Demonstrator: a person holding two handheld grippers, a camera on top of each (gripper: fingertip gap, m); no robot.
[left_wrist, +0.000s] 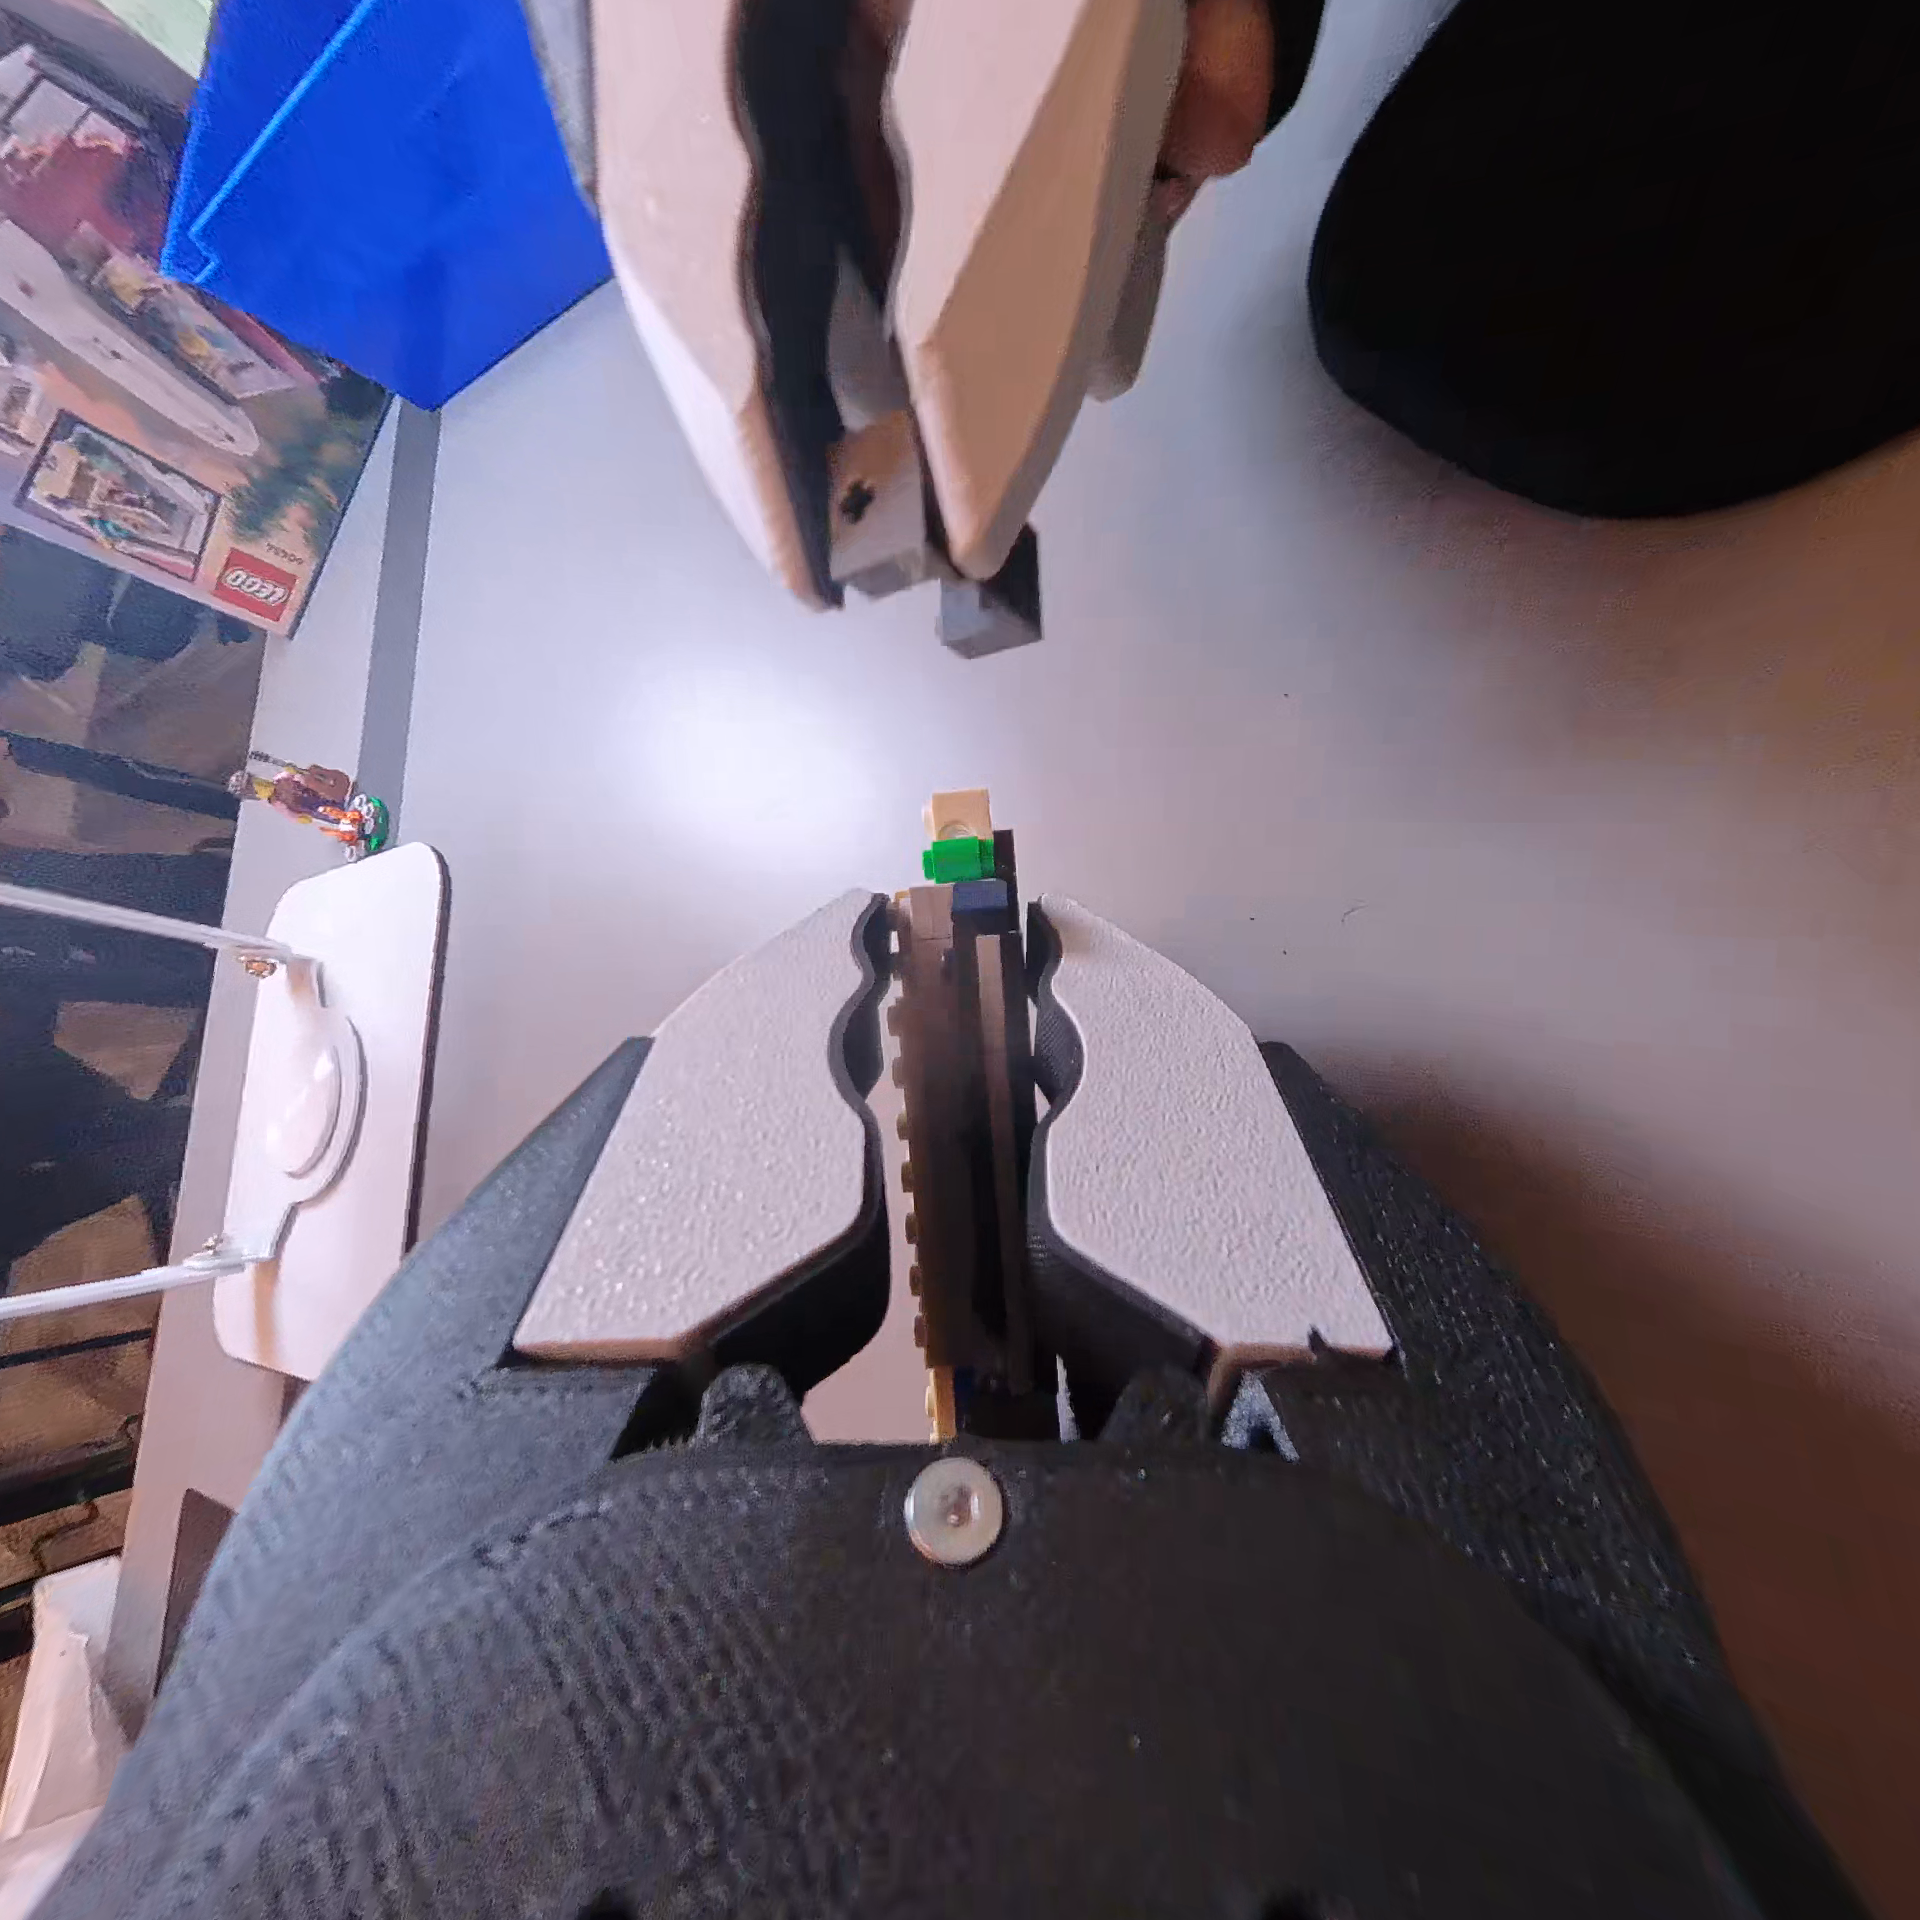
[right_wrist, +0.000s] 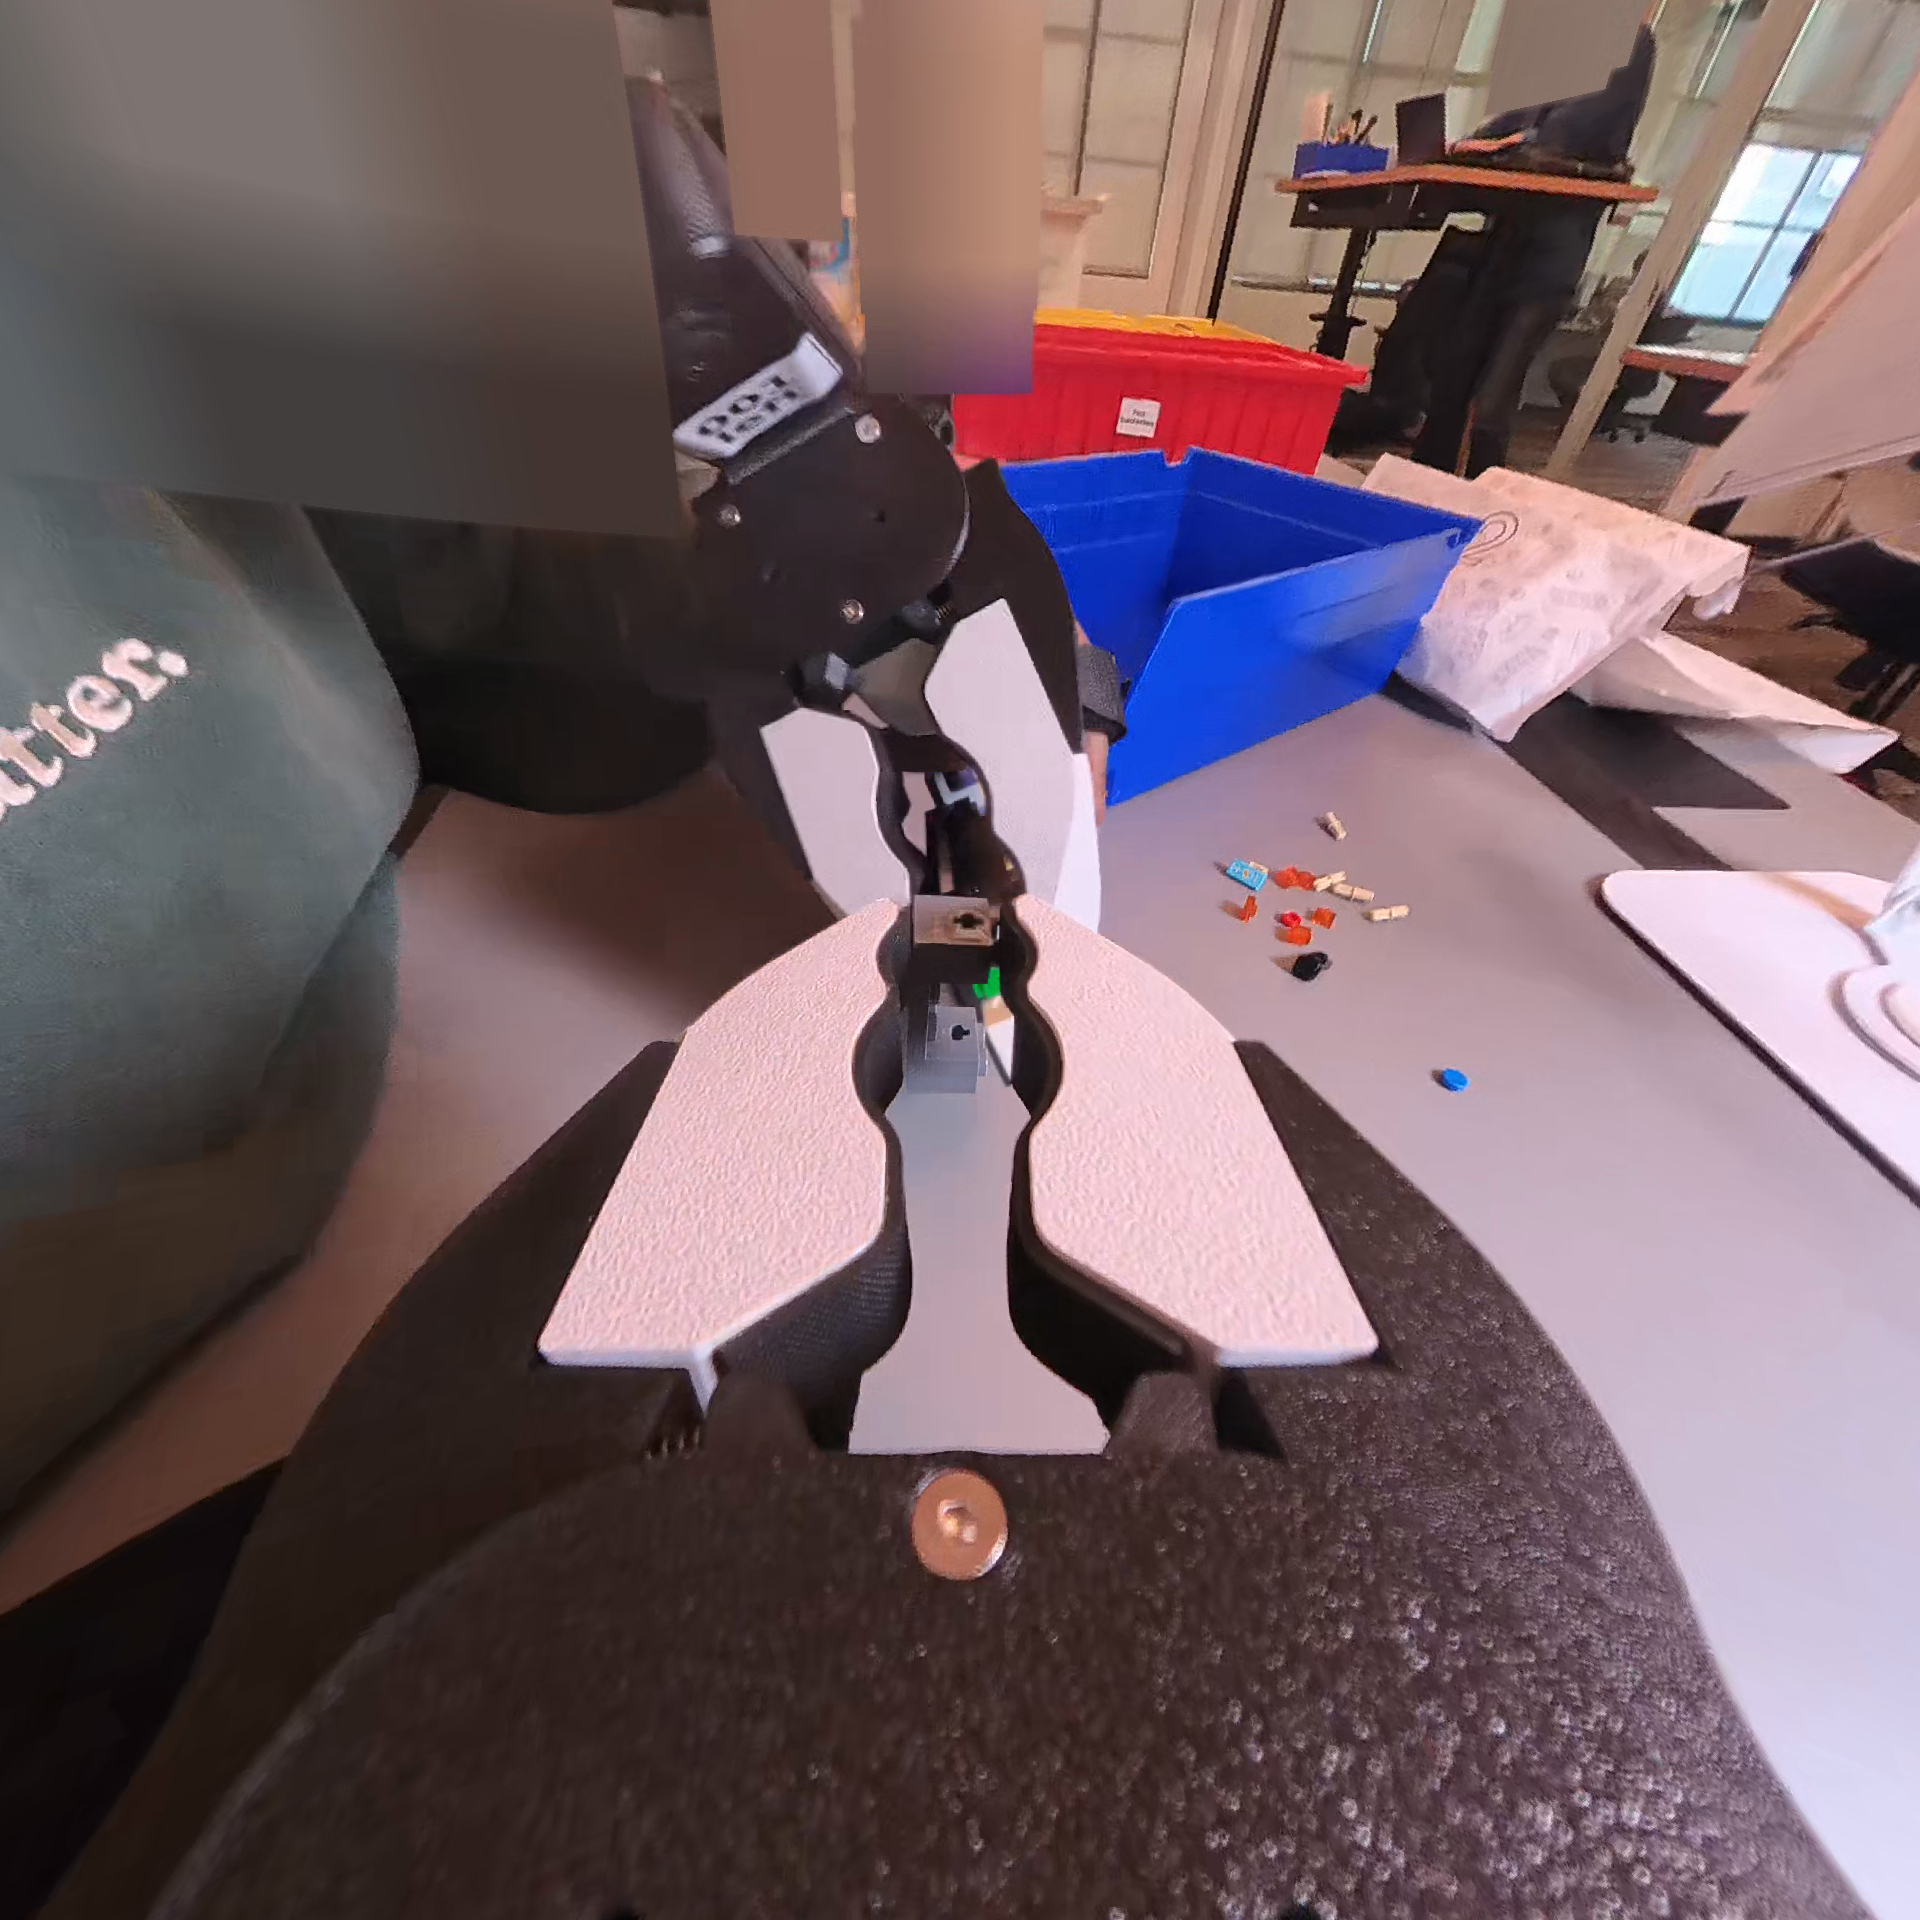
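Observation:
My left gripper (left_wrist: 961, 914) is shut on a long brick assembly (left_wrist: 961, 1122) of tan, brown and dark blue layers. A green piece (left_wrist: 958, 860) and a tan piece (left_wrist: 961, 812) stick out past its fingertips. My right gripper (right_wrist: 954, 930) is shut on a grey brick piece (right_wrist: 951, 925) with a cross-shaped hole; a second grey block (right_wrist: 943, 1049) hangs from it. In the left wrist view the right gripper (left_wrist: 894, 571) faces mine from above, a short way from the assembly's tip. In the right wrist view the left gripper's fingers (right_wrist: 1023, 748) stand just behind the grey piece.
A blue bin (right_wrist: 1247, 582) and a red bin (right_wrist: 1143, 405) stand at the back of the grey table (right_wrist: 1455, 1247). Small loose pieces (right_wrist: 1309, 904) and a blue stud (right_wrist: 1451, 1081) lie to the right. A white base plate (left_wrist: 332, 1091), a toy box (left_wrist: 156, 416) and a person's sleeve (left_wrist: 1610, 260) are close by. About 6 centimeters separates my left fingertips from my right. The blue stud (right_wrist: 1451, 1081) lies around 15 centimeters away from my left fingertips.

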